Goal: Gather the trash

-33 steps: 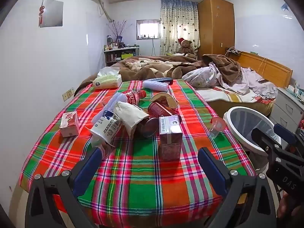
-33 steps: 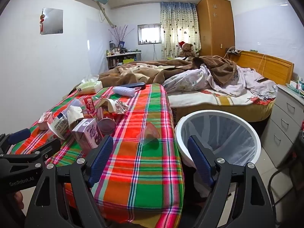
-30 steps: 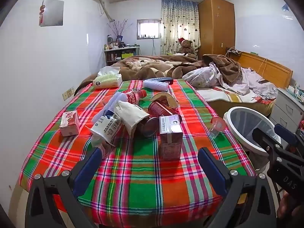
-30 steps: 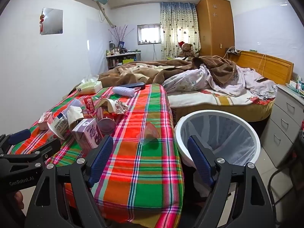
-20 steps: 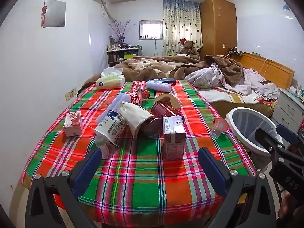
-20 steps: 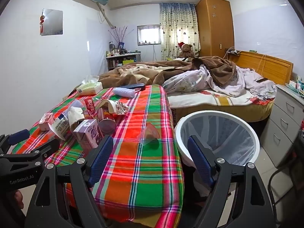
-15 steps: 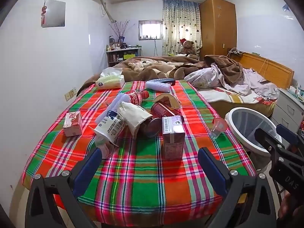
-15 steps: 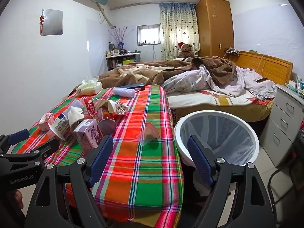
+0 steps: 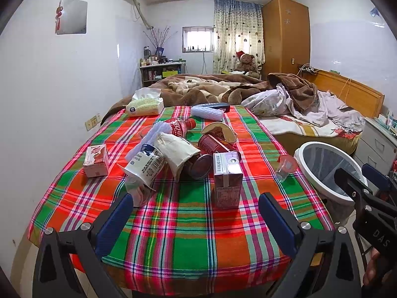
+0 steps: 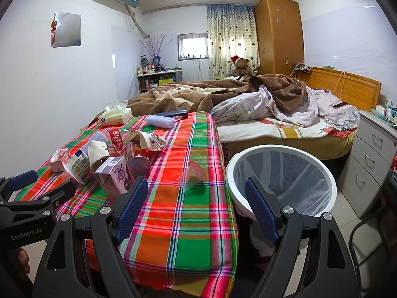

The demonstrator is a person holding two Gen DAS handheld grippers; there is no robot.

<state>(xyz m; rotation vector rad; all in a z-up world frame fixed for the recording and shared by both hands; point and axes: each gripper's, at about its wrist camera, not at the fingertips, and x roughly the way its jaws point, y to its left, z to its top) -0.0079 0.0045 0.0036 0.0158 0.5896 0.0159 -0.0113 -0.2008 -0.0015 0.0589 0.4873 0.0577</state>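
Trash lies on a plaid-covered table: a purple drink carton standing upright, a red can on its side, a cloth pouch, a white-blue milk pack, a red bottle, a small red carton and a clear plastic cup. A white bin with a clear liner stands right of the table. My left gripper is open, short of the purple carton. My right gripper is open over the table's right edge, near the clear cup.
A tissue pack, a white roll and a dark remote sit at the table's far end. An unmade bed lies behind, a grey drawer unit stands at right, and a wall runs along the left.
Both views have shifted only slightly; the table objects sit a touch lower and farther in the left wrist view. Nothing was grasped or moved.
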